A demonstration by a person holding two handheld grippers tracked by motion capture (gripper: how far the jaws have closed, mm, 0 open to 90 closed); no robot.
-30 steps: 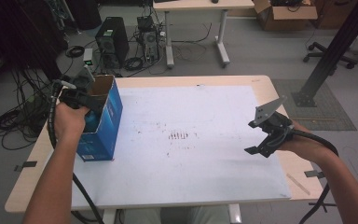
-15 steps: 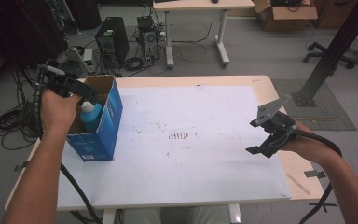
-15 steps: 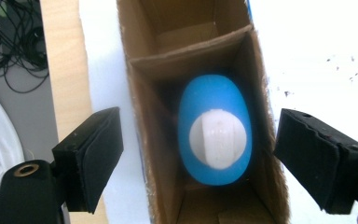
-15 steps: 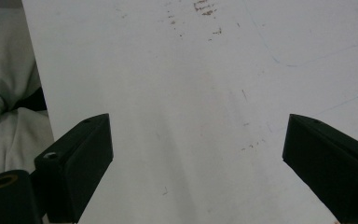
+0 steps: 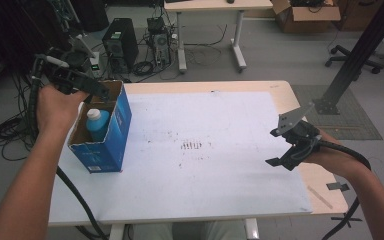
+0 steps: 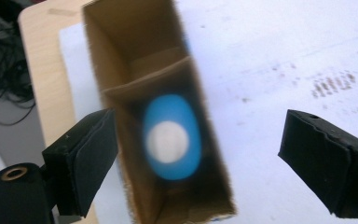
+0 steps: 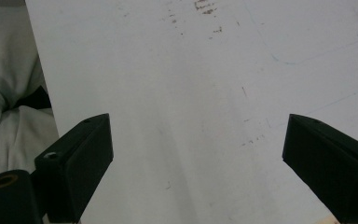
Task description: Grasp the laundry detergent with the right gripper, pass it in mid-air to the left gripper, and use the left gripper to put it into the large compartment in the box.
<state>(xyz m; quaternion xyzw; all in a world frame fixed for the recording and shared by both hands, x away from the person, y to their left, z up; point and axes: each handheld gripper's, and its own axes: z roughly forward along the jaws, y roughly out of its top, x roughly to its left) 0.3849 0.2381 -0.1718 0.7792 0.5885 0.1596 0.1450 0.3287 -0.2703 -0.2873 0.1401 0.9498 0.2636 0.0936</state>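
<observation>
Overhead, white-topped table [image 5: 205, 175] (faintly smudged), blue bottle [image 5: 98, 123] in box [image 5: 111, 145], both claws wide, cables [image 5: 10, 131] on floor.

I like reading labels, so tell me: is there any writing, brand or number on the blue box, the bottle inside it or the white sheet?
None can be read.
Blue box: no print legible.
Bottle: no label visible.
White sheet: dark smudges, not legible writing.

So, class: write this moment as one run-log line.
left gripper: open, jaws just opening, above box | bottle: upright in box | right gripper: open, empty, over table
</observation>
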